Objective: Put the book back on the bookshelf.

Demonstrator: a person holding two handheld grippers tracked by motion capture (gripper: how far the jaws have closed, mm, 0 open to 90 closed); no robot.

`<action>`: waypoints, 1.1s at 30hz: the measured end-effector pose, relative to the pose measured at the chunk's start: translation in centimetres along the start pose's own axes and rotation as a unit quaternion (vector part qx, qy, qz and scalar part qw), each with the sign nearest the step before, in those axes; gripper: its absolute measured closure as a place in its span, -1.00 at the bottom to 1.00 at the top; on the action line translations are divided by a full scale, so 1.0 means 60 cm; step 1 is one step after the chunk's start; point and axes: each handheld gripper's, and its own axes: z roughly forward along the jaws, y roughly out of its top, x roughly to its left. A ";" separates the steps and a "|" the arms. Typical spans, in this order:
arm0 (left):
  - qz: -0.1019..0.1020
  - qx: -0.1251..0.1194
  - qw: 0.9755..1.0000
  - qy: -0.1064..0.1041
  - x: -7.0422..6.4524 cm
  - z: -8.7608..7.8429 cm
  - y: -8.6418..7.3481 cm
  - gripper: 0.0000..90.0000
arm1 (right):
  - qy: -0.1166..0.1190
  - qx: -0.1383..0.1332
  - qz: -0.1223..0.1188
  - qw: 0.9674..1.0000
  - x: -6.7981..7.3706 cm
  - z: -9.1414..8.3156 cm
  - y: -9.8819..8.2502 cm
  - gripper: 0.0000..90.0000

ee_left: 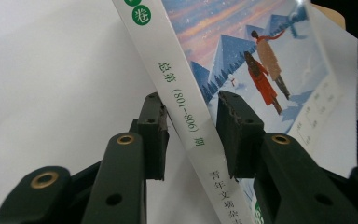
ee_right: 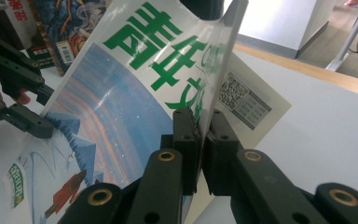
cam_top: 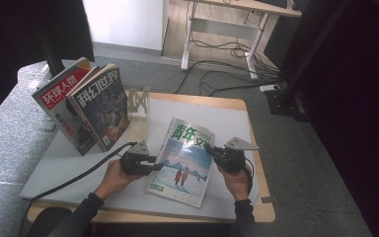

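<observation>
Glossy magazine [ee_left: 242, 56] spine between left gripper [ee_left: 191, 121] jaws.

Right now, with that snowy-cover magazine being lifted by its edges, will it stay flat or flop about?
Probably floppy: the magazine already bows where the right gripper pinches its cover edge. Its glossy cover throws glare, so it may slide between pads. The thick white spine, sitting between the left gripper's jaws, looks stiffer and likely the steadier hold.

Magazine [cam_top: 183, 160] on the table [cam_top: 227, 118], left tongs [cam_top: 154, 164] at its spine, right tongs [cam_top: 212, 150] opposite, two magazines [cam_top: 86, 106] standing behind left.
</observation>
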 end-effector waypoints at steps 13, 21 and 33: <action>-0.001 0.001 1.000 -0.019 -0.010 -0.022 -0.009 0.48 | 0.026 0.001 0.024 0.999 -0.004 0.002 -0.009 0.90; -0.009 -0.028 0.999 -0.038 -0.001 -0.028 -0.006 0.50 | 0.002 0.006 0.011 1.000 -0.003 0.016 0.004 0.90; 0.020 -0.081 0.996 0.007 0.014 -0.023 0.002 0.57 | -0.018 -0.016 -0.014 1.000 -0.009 0.004 0.051 0.90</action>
